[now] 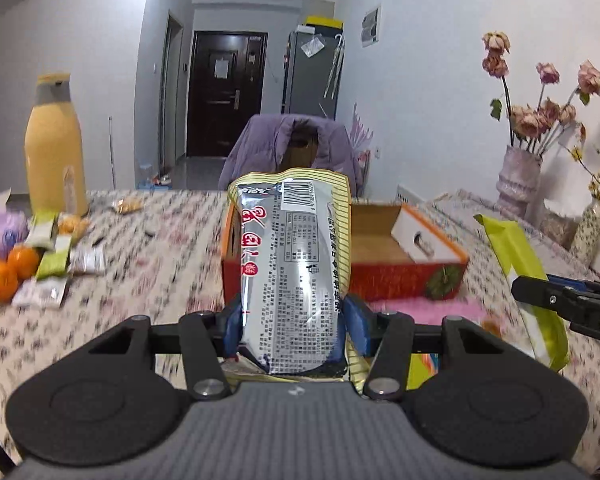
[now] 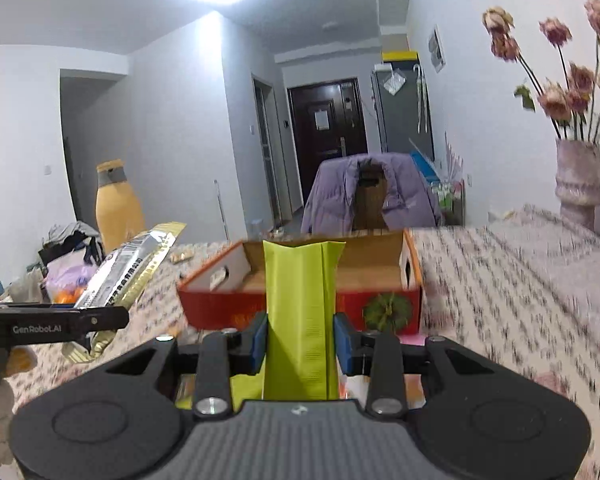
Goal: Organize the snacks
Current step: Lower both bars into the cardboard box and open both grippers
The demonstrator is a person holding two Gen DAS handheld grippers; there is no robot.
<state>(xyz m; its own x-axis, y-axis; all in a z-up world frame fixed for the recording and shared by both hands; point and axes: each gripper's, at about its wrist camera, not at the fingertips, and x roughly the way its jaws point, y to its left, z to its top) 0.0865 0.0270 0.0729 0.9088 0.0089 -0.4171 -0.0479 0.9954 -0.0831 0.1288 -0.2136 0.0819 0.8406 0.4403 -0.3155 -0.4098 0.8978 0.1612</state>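
My left gripper (image 1: 290, 320) is shut on a silver and gold snack packet (image 1: 292, 264), held upright above the table; the packet also shows in the right wrist view (image 2: 120, 272). My right gripper (image 2: 300, 340) is shut on a lime-green snack packet (image 2: 300, 312), also seen in the left wrist view (image 1: 524, 280). An open red and orange cardboard box (image 1: 400, 264) stands on the table just beyond both grippers; in the right wrist view the box (image 2: 228, 304) is straight ahead. Its inside looks empty.
Several small snack packets (image 1: 56, 268) and oranges (image 1: 4, 272) lie at the left by a yellow flask (image 1: 54, 152). A vase of dried roses (image 1: 520, 180) stands at the right. A chair with a purple jacket (image 1: 288, 148) is beyond the patterned tablecloth (image 1: 148, 264).
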